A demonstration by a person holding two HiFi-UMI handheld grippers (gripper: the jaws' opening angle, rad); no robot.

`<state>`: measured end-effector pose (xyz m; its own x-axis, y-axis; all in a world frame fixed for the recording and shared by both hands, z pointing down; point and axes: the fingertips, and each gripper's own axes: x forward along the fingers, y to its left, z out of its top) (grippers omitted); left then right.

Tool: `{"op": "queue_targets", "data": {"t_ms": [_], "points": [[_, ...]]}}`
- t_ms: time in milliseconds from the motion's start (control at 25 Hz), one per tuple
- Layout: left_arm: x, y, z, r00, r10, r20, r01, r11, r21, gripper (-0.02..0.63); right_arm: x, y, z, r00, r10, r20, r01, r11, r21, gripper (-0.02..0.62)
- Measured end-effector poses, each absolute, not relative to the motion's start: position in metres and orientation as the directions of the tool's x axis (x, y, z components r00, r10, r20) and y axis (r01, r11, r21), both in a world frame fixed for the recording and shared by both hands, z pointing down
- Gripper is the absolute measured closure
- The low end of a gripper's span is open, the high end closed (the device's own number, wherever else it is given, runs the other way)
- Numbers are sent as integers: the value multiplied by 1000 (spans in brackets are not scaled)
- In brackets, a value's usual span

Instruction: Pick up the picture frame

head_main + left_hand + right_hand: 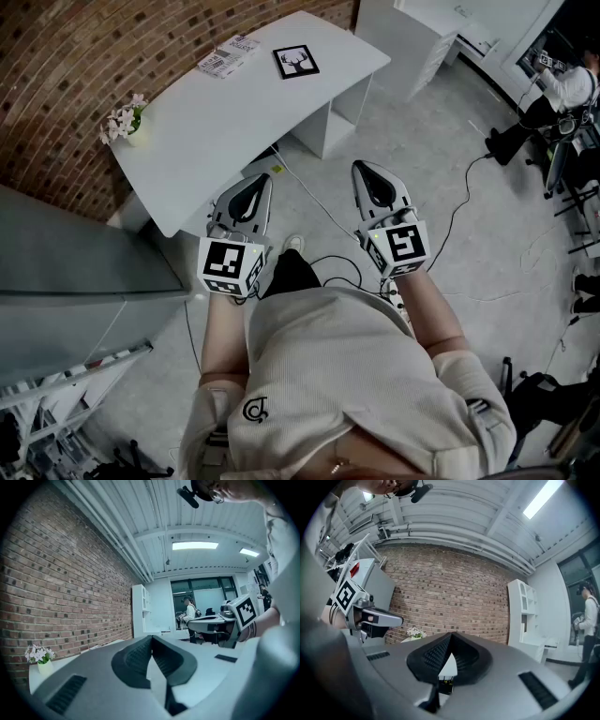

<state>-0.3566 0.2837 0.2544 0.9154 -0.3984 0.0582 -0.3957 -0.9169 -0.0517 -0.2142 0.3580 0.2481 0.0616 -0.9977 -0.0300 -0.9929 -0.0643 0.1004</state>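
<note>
- Brick wall [94, 56] behind a white desk [234, 127]; pale grey floor [450, 150] in front of the desk, crossed by thin cables [314, 197].
- On the desk's far right part, near its back edge: picture frame [296, 62], black-bordered, lying flat, showing a deer-head print.
- Just left of the frame on the same desk top: a printed booklet [229, 54]. At the desk's left end: a small pot of pale flowers [125, 120].
- Before the desk's front edge, held level and aimed toward the desk: left gripper [259, 180]. Jaws pressed fully together, ribbed pads meeting, nothing between them.
- From this gripper, the frame well apart: across the whole desk top, ahead and off to the right.
- Also in front of the desk, over the floor off its right front corner: right gripper [367, 169], level, side by side with the left one. Jaws closed tight as well, holding nothing.
- From this gripper, the frame well apart: ahead and slightly left, up on the desk.
- Both grippers clear of the desk, in no contact with the frame.
- Far right of the desk, at another workstation: a person [562, 94] in a light top.
</note>
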Motion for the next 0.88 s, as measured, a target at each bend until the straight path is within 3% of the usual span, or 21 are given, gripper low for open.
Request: {"op": "queue_targets", "data": {"t_ms": [360,600,880], "points": [[-350,271,254,919,-390,58,-388,-921,-42,592,-209,348,252,71,-997,-18,-995,-72,72,591],[-337,262,258,924,-374,73,-372,-927,-43,592,-215,335,256,-4,-1000,-22,-999,3,36,589],[-306,234,276,933,-345,106,-345,-938,-19,592,-176,313,273,67,-998,8,-997,-67,-32,589]]}}
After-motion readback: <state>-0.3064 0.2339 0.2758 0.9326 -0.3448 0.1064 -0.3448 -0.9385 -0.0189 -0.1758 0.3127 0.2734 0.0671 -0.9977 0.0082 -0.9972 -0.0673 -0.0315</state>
